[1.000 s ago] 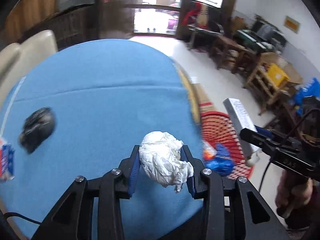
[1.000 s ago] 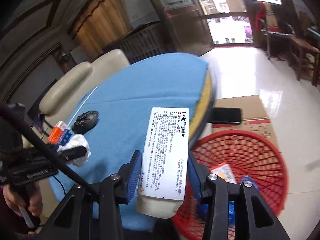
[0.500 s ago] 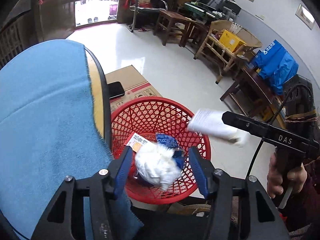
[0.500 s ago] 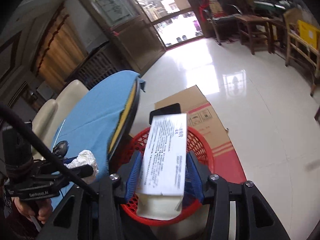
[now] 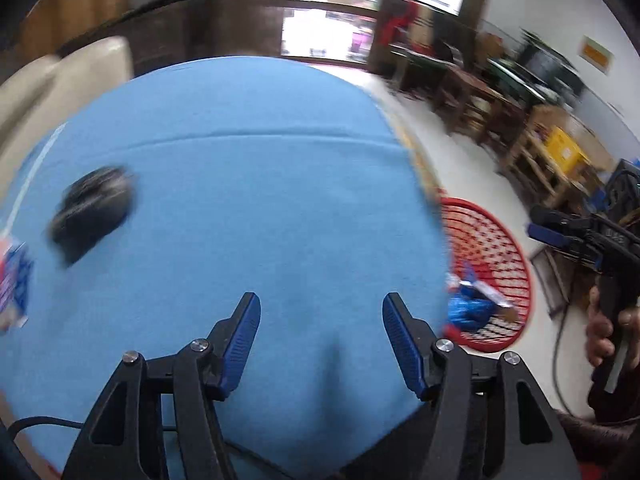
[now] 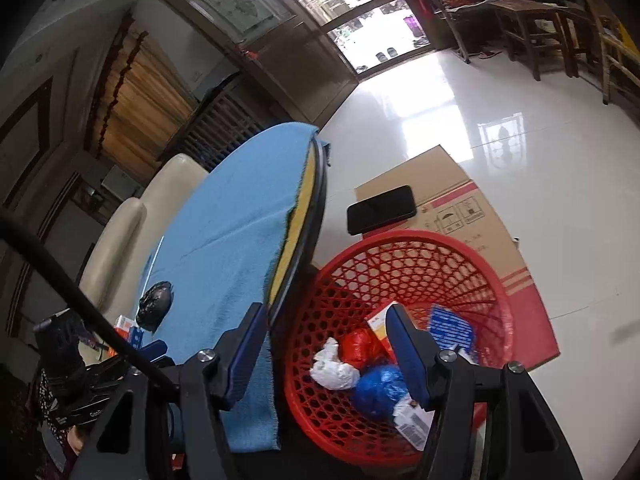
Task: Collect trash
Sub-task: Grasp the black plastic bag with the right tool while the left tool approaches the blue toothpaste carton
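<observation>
Step in hand: your two hand-held grippers carry nothing, so I'd judge the next pick is on, with trash left on the desk (image 5: 248, 184).

Left hand-held gripper (image 5: 321, 340): jaws spread wide and empty, low over the near edge of the blue cloth, pointing toward 12 o'clock across the desk.

Right hand-held gripper (image 6: 324, 354): jaws spread and empty too, hanging over the near rim of the basket (image 6: 460, 242), tipped down into it.

Where the trash is: in the left view a black wad (image 5: 91, 218) lies at 10 o'clock from your left hand-held gripper, well apart from it; a red-and-blue packet (image 5: 14, 280) sits at 9 o'clock by the desk's left edge. Both are blurred, so I can't say exactly what they are.

Basket contents: white paper ball (image 6: 334, 368), red wad (image 6: 360, 346), blue wad (image 6: 378, 390) and boxes are in there, on the floor just beside the desk at 3 o'clock from the left hand-held gripper.

How to do it well: swing left toward the black wad, keep the jaws wide until they straddle it, and come in low so the lower finger doesn't snag the cloth. It looks soft, so squeeze at its middle.

Watch: a phone (image 6: 380, 209) lies on the cardboard behind the basket; not trash, I'd say.
</observation>
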Demonstrator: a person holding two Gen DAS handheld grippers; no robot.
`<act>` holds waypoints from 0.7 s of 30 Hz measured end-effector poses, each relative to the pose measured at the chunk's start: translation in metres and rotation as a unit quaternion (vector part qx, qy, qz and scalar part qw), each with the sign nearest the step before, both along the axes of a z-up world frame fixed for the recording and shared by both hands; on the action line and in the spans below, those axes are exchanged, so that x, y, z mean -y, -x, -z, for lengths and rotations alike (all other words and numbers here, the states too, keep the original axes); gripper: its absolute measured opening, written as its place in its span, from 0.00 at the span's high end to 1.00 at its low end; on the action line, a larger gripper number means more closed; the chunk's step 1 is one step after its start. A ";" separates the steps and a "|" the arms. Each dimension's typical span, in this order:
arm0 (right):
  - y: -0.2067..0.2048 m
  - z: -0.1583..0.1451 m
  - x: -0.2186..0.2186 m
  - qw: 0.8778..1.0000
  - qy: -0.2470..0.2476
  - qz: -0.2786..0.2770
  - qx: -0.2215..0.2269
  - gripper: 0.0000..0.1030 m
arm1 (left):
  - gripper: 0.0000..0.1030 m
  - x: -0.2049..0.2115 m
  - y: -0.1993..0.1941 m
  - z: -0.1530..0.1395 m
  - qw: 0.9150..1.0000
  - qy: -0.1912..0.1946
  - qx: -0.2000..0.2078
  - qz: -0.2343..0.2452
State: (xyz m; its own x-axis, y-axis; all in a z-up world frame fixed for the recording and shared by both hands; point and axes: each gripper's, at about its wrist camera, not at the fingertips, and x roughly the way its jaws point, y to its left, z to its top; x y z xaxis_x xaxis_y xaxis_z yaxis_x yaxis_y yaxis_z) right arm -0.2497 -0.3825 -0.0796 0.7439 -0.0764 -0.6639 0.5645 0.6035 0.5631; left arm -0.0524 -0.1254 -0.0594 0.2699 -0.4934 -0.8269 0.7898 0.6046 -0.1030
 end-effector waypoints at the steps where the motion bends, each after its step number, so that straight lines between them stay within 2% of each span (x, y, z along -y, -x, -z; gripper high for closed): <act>1: -0.013 0.000 -0.006 1.000 -0.002 -0.016 0.001 0.36 | 0.38 -0.019 -0.008 0.001 1.000 -0.005 0.010 -0.028; 4: -0.059 -0.001 -0.030 0.997 -0.002 -0.071 0.001 0.36 | 0.37 -0.066 -0.025 0.003 0.994 -0.028 0.038 -0.095; 7: -0.103 -0.006 -0.060 0.992 0.006 -0.129 0.004 0.37 | 0.37 -0.107 -0.041 0.003 0.983 -0.057 0.070 -0.163; 12: -0.159 -0.018 -0.112 0.979 0.040 -0.201 0.000 0.37 | 0.34 -0.162 -0.064 -0.001 0.959 -0.067 0.113 -0.250; 15: -0.183 -0.024 -0.142 0.968 0.085 -0.236 -0.011 0.37 | 0.33 -0.184 -0.081 0.001 0.951 -0.071 0.118 -0.277; 18: -0.201 -0.022 -0.167 0.954 0.126 -0.269 -0.026 0.37 | 0.33 -0.194 -0.096 0.005 0.948 -0.077 0.114 -0.287; 21: -0.228 -0.019 -0.181 0.942 0.143 -0.299 -0.048 0.37 | 0.33 -0.195 -0.117 0.003 0.944 -0.085 0.124 -0.292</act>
State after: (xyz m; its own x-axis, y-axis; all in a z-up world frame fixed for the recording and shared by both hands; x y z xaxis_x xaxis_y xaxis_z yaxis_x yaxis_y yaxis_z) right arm -0.0220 -0.2014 -0.0604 0.6486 0.1520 -0.7458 0.1143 0.9493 0.2929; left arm 0.0641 0.0698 -0.0626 0.6507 -0.0653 -0.7566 0.3030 0.9359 0.1797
